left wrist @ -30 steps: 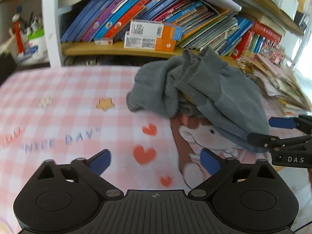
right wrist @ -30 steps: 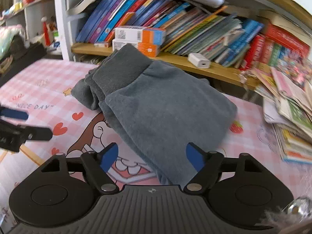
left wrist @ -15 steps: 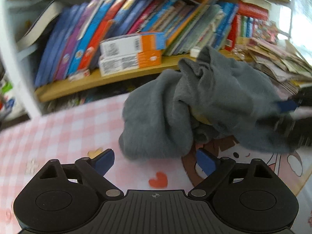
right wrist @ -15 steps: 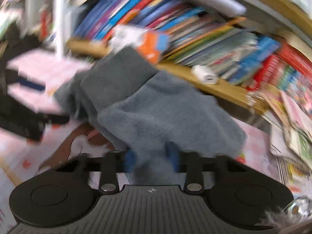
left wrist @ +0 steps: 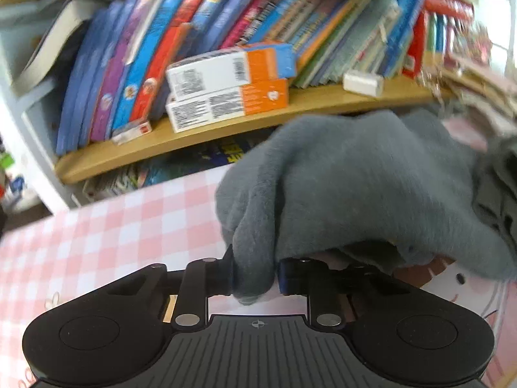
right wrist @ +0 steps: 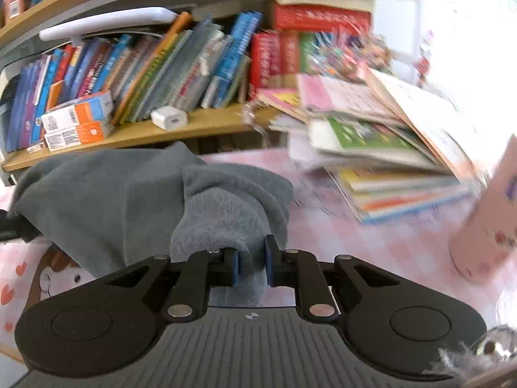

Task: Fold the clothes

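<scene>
left gripper [left wrist: 255, 274], right gripper [right wrist: 251, 265], both closing on grey garment [left wrist: 355, 187]

Wooden shelf [left wrist: 200, 135] behind the surface [left wrist: 106, 226], packed with leaning books [left wrist: 206, 16]; two orange-and-white boxes [left wrist: 226, 93] stacked on it. Surface covered in pink-and-white check. Loose magazine pile [right wrist: 381, 161] at right; bright daylight upper right.

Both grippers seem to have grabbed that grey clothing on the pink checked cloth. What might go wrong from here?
1. The left gripper and right gripper are closing on small bunched bits of the grey garment; the fleece may slip out.
2. It is crumpled, so lifting may spread it unevenly.
3. A swing could hit the stacked magazines or pink cup.
</scene>
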`<state>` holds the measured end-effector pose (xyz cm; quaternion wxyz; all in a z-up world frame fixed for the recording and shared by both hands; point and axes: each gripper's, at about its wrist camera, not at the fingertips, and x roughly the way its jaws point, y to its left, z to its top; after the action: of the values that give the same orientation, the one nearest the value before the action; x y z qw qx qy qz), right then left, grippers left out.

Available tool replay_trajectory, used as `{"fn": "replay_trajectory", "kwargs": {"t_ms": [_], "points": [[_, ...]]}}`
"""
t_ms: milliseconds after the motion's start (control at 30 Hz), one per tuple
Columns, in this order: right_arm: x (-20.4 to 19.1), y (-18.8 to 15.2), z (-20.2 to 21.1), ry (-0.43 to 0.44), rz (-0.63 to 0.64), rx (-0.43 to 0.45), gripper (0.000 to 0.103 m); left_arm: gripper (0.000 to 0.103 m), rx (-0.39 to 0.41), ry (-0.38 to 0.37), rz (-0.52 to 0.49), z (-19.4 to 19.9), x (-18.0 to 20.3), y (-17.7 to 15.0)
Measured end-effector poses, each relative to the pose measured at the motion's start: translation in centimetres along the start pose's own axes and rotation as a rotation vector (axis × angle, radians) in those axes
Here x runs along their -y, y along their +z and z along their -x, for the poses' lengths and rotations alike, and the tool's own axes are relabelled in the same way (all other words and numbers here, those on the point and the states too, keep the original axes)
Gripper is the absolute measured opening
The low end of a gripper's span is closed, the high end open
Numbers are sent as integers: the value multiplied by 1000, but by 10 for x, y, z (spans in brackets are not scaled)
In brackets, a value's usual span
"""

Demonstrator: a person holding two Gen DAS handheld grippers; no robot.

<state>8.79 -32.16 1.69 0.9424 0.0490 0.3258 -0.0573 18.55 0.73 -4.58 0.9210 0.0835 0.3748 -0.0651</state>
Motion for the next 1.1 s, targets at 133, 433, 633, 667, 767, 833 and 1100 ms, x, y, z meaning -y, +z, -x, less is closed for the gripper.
{"fn": "replay_trajectory", "kwargs": {"t_ms": [133,433,633,667,767,833,1100], "points": [[6,-11,15,30,-44,-25,13,20,23,-8,72,39,-26,-19],[25,-44,56,216,-118,-218,13,21,-3,49,184,157,-76,-110],[25,-69,64,240,-89,-333,13,22,-67,47,195,186,-68,-154],[28,-70,64,230,-96,-341,13,24,-77,45,196,190,-66,-161],[35,-70,63,201,-113,-361,20,32,-89,48,167,198,-55,-165],[39,-68,68,182,-92,-355,36,38,-92,42,161,206,-52,-168],[37,-52,105,119,58,-244,60,51,-66,100,179,238,-52,-184]]}}
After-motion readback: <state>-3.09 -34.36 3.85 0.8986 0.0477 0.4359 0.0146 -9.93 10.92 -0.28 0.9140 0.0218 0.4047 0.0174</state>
